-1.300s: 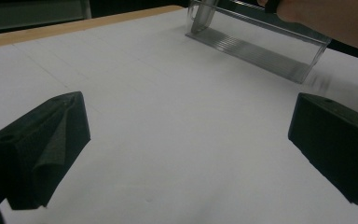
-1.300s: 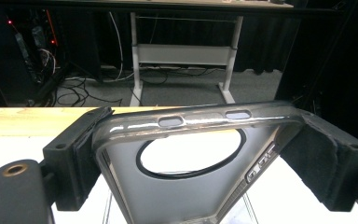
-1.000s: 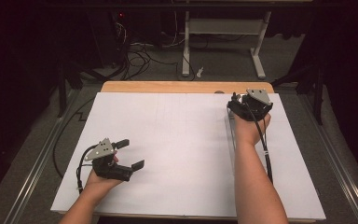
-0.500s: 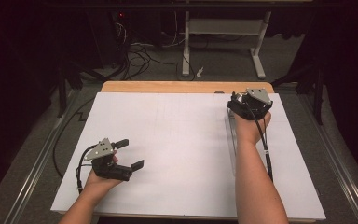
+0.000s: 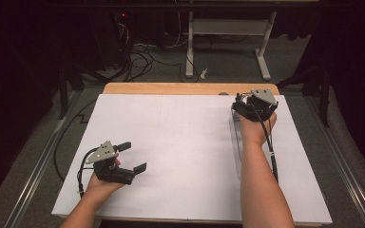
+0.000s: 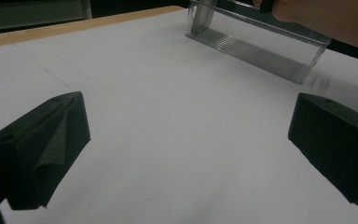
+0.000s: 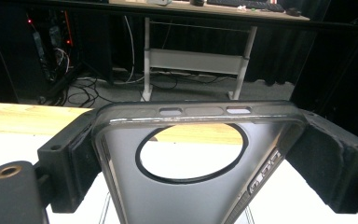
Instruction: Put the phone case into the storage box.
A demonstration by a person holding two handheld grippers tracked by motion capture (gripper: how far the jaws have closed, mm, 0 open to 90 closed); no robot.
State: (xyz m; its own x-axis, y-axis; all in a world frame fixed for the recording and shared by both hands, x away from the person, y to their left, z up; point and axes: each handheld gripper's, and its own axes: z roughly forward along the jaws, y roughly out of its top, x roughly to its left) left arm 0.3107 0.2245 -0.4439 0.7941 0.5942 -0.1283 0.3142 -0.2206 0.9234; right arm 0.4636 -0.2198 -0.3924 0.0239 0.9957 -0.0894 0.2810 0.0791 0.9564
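A translucent grey phone case (image 7: 191,200) with a round camera cutout sits between the jaws of my right gripper (image 7: 198,140). Its top corners touch both black pads, and the jaws have just been opening a little. In the high view the right gripper (image 5: 241,103) is at the far right of the white sheet (image 5: 180,142). My left gripper (image 5: 133,156) rests near the front left, open, with nothing between its jaws (image 6: 186,149). A clear ribbed plastic tray (image 6: 256,44) lies on the sheet under the right hand.
The clear tray (image 5: 236,142) runs along the sheet beside the right forearm. A wooden table edge (image 5: 171,88) borders the sheet at the back. Beyond it are cables and a white desk frame (image 5: 228,28) on the dark floor.
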